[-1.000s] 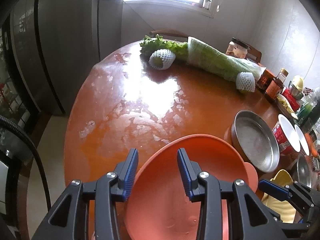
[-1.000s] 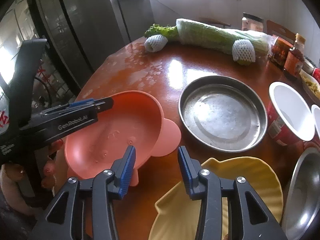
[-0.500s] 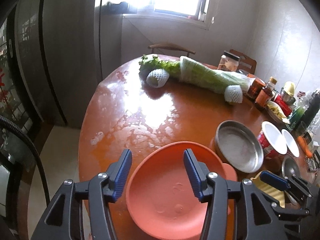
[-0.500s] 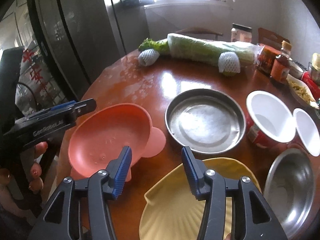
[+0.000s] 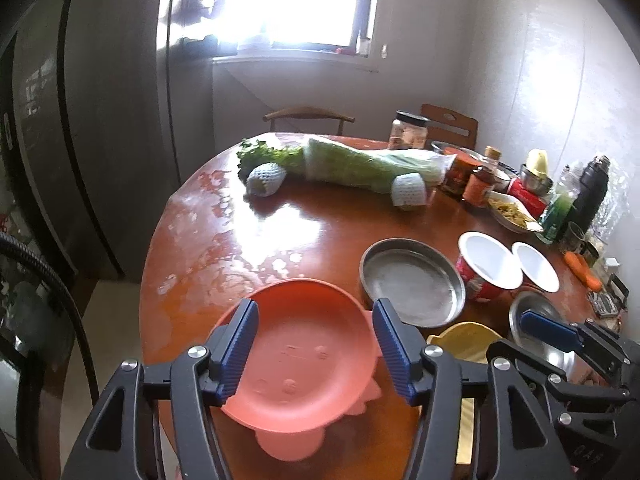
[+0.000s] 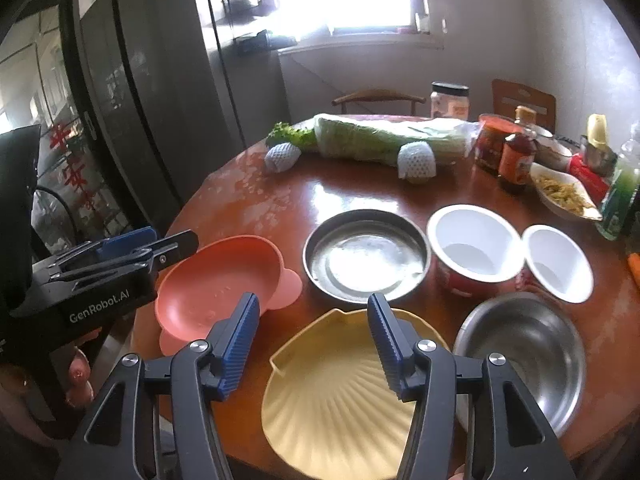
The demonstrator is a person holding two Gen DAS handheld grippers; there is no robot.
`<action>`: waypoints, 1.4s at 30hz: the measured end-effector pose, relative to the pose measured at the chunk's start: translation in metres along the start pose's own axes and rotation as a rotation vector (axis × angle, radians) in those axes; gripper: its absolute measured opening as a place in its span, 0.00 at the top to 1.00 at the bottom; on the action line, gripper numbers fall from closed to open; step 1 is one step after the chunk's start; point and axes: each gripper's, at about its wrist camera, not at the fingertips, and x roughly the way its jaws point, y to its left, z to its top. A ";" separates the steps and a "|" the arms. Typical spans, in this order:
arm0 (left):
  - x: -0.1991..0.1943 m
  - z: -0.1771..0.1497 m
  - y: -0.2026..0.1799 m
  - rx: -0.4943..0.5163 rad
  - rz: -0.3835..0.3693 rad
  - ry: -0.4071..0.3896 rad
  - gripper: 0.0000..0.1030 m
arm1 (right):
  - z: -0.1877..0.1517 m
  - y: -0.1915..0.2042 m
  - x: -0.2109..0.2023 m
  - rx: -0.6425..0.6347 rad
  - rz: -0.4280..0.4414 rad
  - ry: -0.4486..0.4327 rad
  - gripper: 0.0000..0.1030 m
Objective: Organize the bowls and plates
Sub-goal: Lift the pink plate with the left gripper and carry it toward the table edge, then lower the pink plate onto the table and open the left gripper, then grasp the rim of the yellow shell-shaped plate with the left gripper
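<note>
A salmon-pink plate with ear-shaped tabs (image 5: 296,352) lies at the near edge of the round wooden table (image 5: 240,240). My left gripper (image 5: 315,304) hovers above it; its jaws are opening and nothing is between them. A yellow shell-shaped plate (image 6: 340,392) lies below my right gripper (image 6: 313,298), whose jaws are also opening, with nothing held. Beyond them sit a flat steel pan (image 6: 366,254), a steel bowl (image 6: 524,352) and two white bowls (image 6: 474,244) (image 6: 558,262). The pink plate (image 6: 216,284) lies left of the yellow one. The left gripper (image 6: 132,248) shows at the left edge.
A wrapped cabbage (image 5: 368,164) and two netted fruits (image 5: 264,178) lie at the table's far side. Jars, sauce bottles (image 6: 516,156), a dish of food (image 6: 564,196) and a dark flask (image 5: 592,196) crowd the right. Chairs stand behind, and a dark fridge (image 5: 80,120) on the left.
Both grippers have risen and drawn back from the table, and their jaws have widened. The pink and yellow plates stay lying where they were.
</note>
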 end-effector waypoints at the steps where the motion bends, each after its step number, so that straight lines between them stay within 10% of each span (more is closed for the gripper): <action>1: -0.004 -0.001 -0.004 0.007 -0.004 -0.006 0.41 | -0.001 -0.002 -0.004 0.003 0.002 -0.006 0.43; 23: -0.018 -0.021 -0.061 0.085 -0.063 0.011 0.39 | -0.039 -0.047 -0.072 0.079 -0.050 -0.055 0.41; 42: 0.026 -0.070 -0.071 0.096 -0.070 0.173 0.39 | -0.100 -0.047 -0.050 0.087 -0.012 0.097 0.41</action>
